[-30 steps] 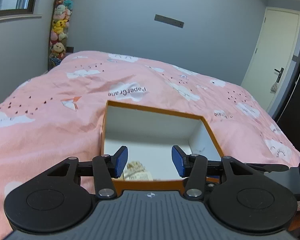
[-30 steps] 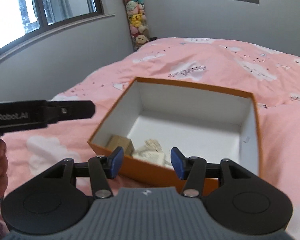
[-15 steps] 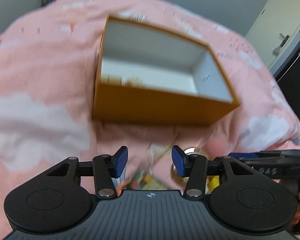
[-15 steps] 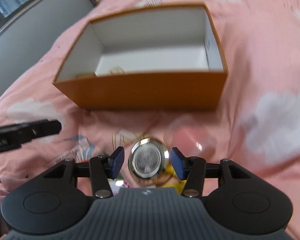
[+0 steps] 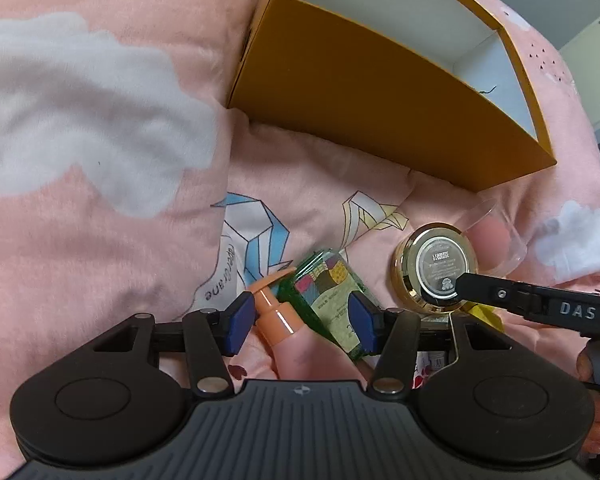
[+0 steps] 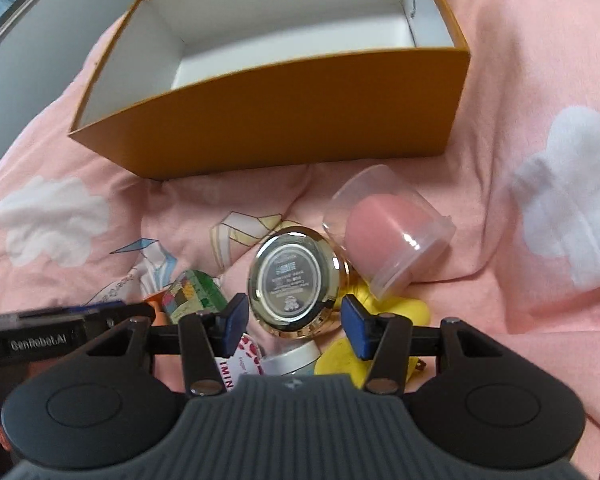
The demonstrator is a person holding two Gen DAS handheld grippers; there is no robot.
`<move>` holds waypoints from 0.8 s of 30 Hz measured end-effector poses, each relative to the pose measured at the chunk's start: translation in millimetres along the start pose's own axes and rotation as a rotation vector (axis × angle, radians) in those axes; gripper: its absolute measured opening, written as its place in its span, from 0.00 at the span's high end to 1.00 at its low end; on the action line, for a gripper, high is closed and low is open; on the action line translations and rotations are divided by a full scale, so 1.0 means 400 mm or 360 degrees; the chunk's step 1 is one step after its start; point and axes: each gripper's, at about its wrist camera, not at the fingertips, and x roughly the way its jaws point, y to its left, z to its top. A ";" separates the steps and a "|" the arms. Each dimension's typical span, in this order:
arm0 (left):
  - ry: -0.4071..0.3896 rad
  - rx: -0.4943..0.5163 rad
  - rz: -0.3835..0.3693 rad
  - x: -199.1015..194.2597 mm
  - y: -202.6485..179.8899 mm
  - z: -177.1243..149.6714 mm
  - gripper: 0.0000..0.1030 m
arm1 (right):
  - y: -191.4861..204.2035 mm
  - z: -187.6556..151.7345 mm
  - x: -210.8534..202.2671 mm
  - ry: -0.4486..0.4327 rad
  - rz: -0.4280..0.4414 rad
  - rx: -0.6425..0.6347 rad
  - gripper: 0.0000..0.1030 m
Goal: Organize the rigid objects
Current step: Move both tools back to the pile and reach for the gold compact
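An orange box (image 5: 360, 92) with a white inside stands on the pink bed. In front of it lies a heap of small items. My left gripper (image 5: 302, 324) points down at the heap. Its jaws are opening, with a peach pump bottle (image 5: 276, 320) and a green patterned bottle (image 5: 328, 292) between the pads and neither squeezed. My right gripper (image 6: 294, 326) stands open around the lower edge of a round gold jar (image 6: 292, 280), its pads close beside the jar but not pressing. One right finger (image 5: 484, 290) crosses the jar (image 5: 436, 268) in the left wrist view.
A clear plastic case with a pink sponge (image 6: 384, 232) leans against the jar's right side. A yellow item (image 6: 396, 308), a small white jar (image 6: 292, 360) and a pink-and-white labelled pack (image 6: 236, 364) lie under the right gripper. The box wall (image 6: 280, 120) rises just beyond the heap.
Both grippers tipped downward and sank from facing the box's inside to the heap in front of it. The left jaws stand a little wider than before.
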 end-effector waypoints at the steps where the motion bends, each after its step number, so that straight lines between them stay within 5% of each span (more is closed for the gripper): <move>1: -0.0009 0.0001 -0.0004 0.000 -0.003 -0.004 0.39 | -0.003 0.000 0.003 0.0003 -0.0010 0.0005 0.49; 7: -0.0118 0.0081 0.0003 -0.011 -0.039 -0.018 0.39 | -0.035 0.008 0.051 0.0064 -0.0009 0.0102 0.50; 10: -0.0133 0.0139 -0.0097 -0.012 -0.068 -0.016 0.39 | -0.038 0.014 0.058 0.0053 -0.0009 0.0112 0.50; 13: -0.0129 0.0188 -0.0143 -0.002 -0.095 -0.012 0.39 | -0.035 0.021 0.055 0.0014 -0.0018 0.0089 0.67; 18: -0.0110 0.0233 -0.0153 0.021 -0.120 -0.004 0.39 | -0.031 0.023 0.072 0.0044 0.0089 0.0096 0.71; 24: -0.0073 0.0298 -0.0172 0.075 -0.144 0.024 0.37 | -0.017 0.018 -0.013 -0.0123 -0.0015 0.0011 0.70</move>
